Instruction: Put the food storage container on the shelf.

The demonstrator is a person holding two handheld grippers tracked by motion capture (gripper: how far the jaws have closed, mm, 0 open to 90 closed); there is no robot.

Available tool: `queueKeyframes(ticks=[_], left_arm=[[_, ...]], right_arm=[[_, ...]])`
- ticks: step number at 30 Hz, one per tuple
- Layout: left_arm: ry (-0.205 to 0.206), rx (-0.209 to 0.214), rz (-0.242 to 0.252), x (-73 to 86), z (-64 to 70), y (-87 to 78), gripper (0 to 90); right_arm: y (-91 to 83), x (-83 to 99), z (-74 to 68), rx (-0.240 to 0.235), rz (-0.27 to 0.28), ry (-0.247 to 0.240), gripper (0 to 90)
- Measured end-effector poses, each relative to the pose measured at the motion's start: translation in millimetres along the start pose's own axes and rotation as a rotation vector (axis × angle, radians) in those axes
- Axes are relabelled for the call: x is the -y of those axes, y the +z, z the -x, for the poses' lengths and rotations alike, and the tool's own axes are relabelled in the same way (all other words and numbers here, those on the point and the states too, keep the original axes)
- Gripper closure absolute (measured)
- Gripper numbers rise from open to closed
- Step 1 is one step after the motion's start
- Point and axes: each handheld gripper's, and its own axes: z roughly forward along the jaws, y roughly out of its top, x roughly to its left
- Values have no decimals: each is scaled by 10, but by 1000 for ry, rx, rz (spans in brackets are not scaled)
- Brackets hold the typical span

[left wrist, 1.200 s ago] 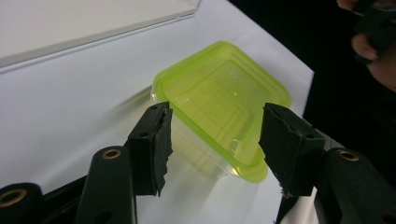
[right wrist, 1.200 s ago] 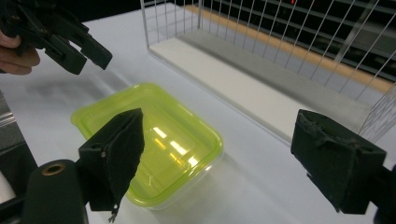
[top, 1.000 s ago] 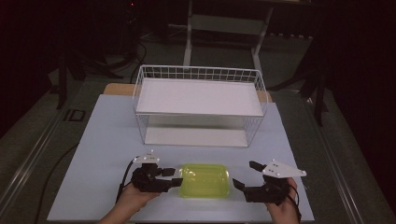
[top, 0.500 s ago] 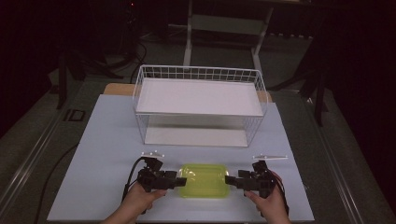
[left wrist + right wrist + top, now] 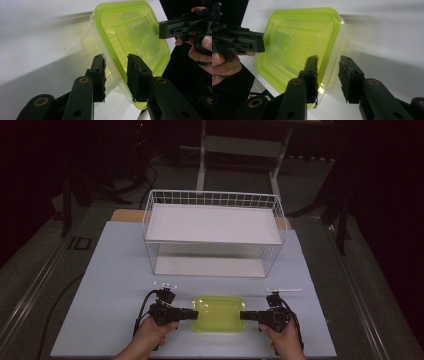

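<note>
Dark room, white bench [image 5: 110, 270] | wire basket [image 5: 212, 200] at back, white shelf board inside | lime lidded container [image 5: 219, 313] at front edge, contents unclear, long axis left-right | left gripper [image 5: 192, 314]: jaws part-open astride its left rim | right gripper [image 5: 243, 315]: jaws part-open astride right rim

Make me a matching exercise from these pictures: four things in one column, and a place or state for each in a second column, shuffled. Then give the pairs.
Things
1. green-lidded container
2. wire basket
3. left gripper
4. right gripper

Places or states
A. jaws open astride the container's left rim
B. at the table's near edge, between the two grippers
C. stands farther back on the table
D. jaws open astride the container's right rim

Pairs: 1-B, 2-C, 3-A, 4-D
</note>
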Motion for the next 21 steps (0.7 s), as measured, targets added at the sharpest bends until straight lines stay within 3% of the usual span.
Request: queueKeyframes(ticks=[9,15,21], left_arm=[[-11,-20,16,27,53,3,732],[24,-62,13,42,129,30,739],[18,-80,25,76,174,13,757]], right_arm=[[9,24,-49,8,-5,-19,739],[0,71,-107,27,1,-45,748],[-14,130,-125,27,25,-49,757]])
